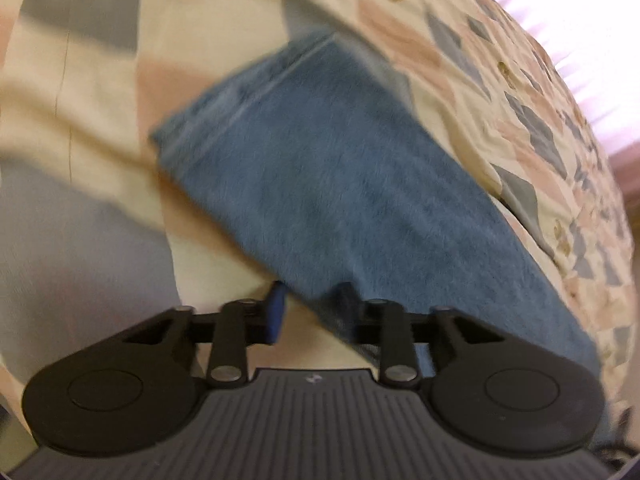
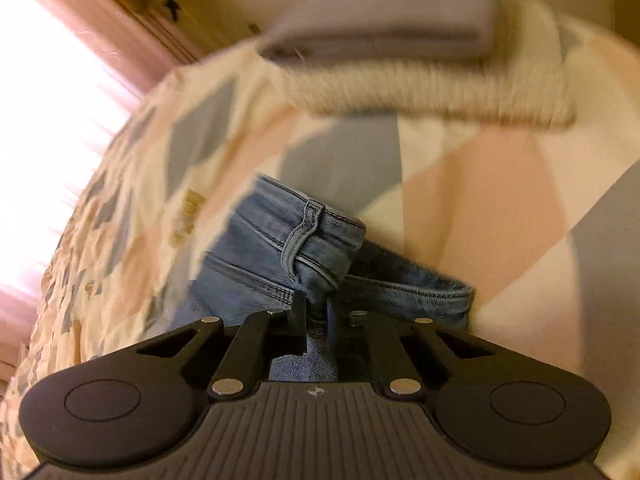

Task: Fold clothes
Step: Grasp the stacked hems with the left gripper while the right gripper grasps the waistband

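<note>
Spreading across both views: a bed quilt in cream, pink and grey patches, with bright window light glowing at the upper right of the left wrist view and the left edge of the right wrist view. Lying diagonally over the quilt, centre of the left view: blue jeans, one leg running from the hem at mid-left down to the lower right. Resting at the near edge of that leg: the left gripper, jaws spread, denim overlapping the right-hand finger but nothing pinched between. Clamping the waistband by the belt loop, lower centre of the right view: the right gripper, jaws pressed nearly together on the jeans. Looking like the start of a fold, with one end secured; calling next, probably, for closing the left jaws on the leg, then carrying the two ends together. Showing only in the right view: a cream knitted garment and a grey folded piece at the top. Showing only in the left: the hem and leg length.
</note>
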A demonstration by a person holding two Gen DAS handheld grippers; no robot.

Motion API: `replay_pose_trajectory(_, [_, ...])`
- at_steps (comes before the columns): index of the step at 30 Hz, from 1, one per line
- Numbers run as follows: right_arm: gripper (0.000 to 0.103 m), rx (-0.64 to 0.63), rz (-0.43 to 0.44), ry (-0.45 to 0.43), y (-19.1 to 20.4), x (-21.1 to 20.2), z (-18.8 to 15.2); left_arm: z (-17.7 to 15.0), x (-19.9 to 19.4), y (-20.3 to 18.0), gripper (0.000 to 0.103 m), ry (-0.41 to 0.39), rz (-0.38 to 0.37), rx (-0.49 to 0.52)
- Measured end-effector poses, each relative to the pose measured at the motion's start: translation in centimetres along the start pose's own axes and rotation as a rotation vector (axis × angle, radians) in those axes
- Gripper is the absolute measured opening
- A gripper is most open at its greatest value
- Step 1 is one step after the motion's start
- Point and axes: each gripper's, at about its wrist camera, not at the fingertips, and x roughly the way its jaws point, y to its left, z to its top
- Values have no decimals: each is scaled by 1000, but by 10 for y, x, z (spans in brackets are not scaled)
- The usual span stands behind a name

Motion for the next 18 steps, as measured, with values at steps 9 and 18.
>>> replay_pose_trajectory(9, [8, 59, -87, 26, -19, -28, -24, 13, -6, 3, 26, -13, 80, 62])
replay_pose_trajectory(18, [22, 142, -90, 78, -36, -1, -34, -1, -19, 41, 54, -61, -34, -171])
